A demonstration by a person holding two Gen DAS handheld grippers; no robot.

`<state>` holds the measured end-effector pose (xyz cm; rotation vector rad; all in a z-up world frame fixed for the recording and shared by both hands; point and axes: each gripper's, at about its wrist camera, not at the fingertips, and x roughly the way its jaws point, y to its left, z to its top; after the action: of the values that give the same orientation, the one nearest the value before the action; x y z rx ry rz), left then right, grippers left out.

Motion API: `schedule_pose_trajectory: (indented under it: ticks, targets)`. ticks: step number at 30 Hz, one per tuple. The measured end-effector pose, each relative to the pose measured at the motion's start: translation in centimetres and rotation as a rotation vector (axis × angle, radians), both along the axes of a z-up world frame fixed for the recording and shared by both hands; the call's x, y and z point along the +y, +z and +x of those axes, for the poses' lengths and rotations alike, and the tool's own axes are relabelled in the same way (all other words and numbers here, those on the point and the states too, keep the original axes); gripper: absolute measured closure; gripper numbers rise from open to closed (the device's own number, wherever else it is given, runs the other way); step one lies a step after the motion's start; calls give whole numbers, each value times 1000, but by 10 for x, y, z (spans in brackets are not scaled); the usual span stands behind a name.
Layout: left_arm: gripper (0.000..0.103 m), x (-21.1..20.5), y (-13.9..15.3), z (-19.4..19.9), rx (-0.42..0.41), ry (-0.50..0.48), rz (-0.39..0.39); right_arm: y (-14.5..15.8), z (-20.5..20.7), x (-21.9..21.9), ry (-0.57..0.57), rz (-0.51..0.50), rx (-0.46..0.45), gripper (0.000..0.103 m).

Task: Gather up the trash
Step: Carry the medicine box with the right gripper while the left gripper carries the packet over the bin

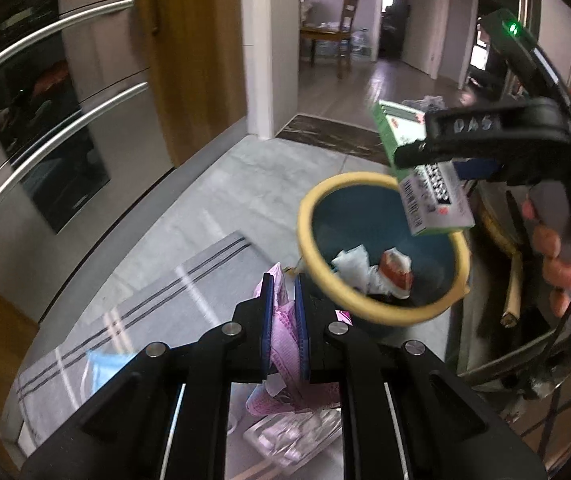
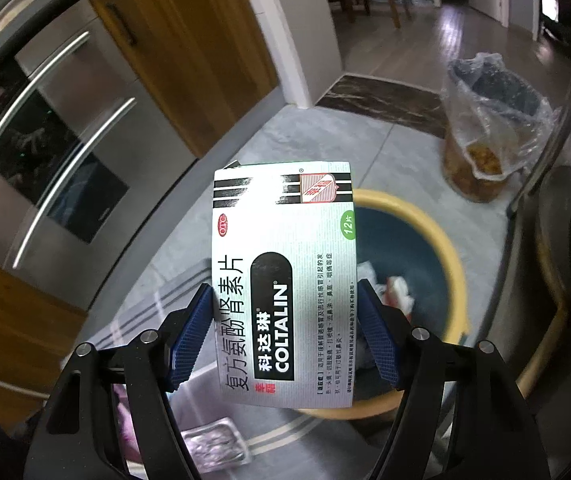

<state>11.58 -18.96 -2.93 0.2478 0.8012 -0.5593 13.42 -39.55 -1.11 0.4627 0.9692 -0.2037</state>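
My left gripper (image 1: 283, 292) is shut on a crumpled pink paper wrapper (image 1: 281, 340), just left of a blue bin with a yellow rim (image 1: 305, 216). Crumpled white and red trash (image 1: 381, 274) lies in the bin. My right gripper (image 1: 425, 152) hangs over the bin's far right rim, shut on a green and white medicine box (image 1: 433, 204). In the right wrist view the box (image 2: 285, 264) fills the space between the blue pads of the right gripper (image 2: 284, 292), with the bin's rim (image 2: 381, 200) below and behind it. A person's hand (image 1: 557, 256) holds the right gripper.
A steel oven front (image 1: 45, 128) and a wooden cabinet door (image 1: 193, 48) stand to the left. A grey striped mat (image 1: 145, 304) covers the floor. A foil blister pack (image 2: 213, 444) lies near me. A tub lined with a plastic bag (image 2: 485, 120) stands beyond the bin.
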Motion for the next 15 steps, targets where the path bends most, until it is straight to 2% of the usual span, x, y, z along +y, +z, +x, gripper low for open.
schedule_pose_trajectory:
  ticks: [8,15]
  targets:
    - [93,-40,-1,10,-12,-67,-3,-33,3,-61,-148,3,77,31]
    - [93,-78,-12,23,1,-105,-3,-50,4,-69,-184,30,111,31]
